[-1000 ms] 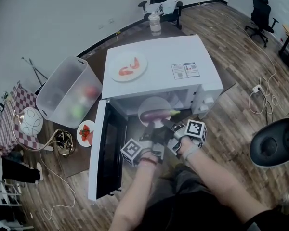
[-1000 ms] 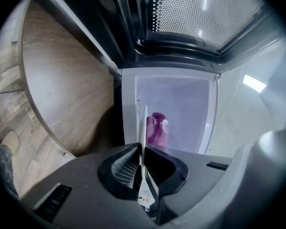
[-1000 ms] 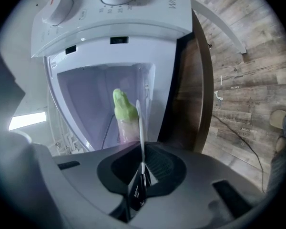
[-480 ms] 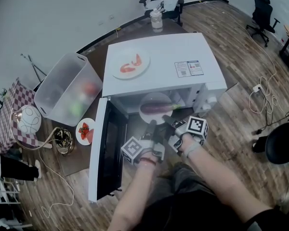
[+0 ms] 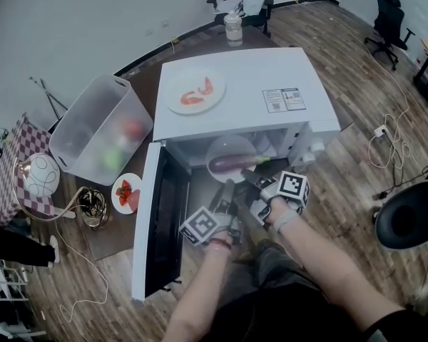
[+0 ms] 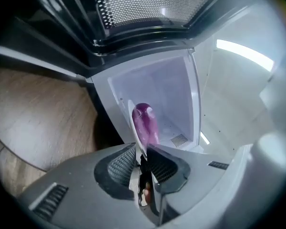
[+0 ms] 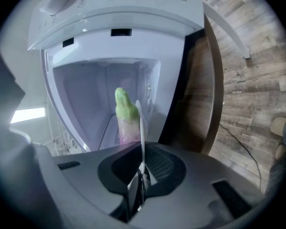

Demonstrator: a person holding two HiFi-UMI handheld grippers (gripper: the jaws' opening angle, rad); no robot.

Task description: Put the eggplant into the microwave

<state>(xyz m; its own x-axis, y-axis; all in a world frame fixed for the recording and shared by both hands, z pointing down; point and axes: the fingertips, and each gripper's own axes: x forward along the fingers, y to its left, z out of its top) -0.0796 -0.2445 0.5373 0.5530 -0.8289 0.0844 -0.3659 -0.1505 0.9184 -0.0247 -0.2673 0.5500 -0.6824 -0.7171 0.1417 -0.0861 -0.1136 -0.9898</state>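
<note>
One microwave point(image 5: 242, 95), white, fills the desk's right end. Its door point(image 5: 157, 219) is swung wide open to the left.

1 clear bin point(image 5: 78, 130) w/ blurry red & green stuff inside sits at the desk's left edge.

Plates: 3 total.
- Top plate point(image 5: 185, 107) is on the microwave roof near its left edge, w/ 2 red pieces on it.
- Carried plate point(image 5: 228, 145) is inside the microwave cavity, just past the opening.
- Small plate point(image 5: 117, 194) w/ strawberries is at the desk's near edge, just left of the door.

2 grippers, both at the microwave mouth. The left gripper point(image 5: 228, 186) has its jaws pinched onto the carried plate's near rim. The right gripper point(image 5: 246, 180) is clamped on the same rim just beside it.

1 eggplant point(image 5: 232, 164), purple w/ green stem pointing right, lies across the carried plate inside the cavity.

1 jar point(image 5: 233, 28) stands at the desk's far edge behind the microwave.

Writing: 1 label point(image 5: 284, 100) on the roof's right side has square codes & blue print, too small to read.

Vs 1 s ago: hardly any change. Plate, eggplant & both grippers are approx in the same spots. The left gripper's marker cube looks slightly turned.
</note>
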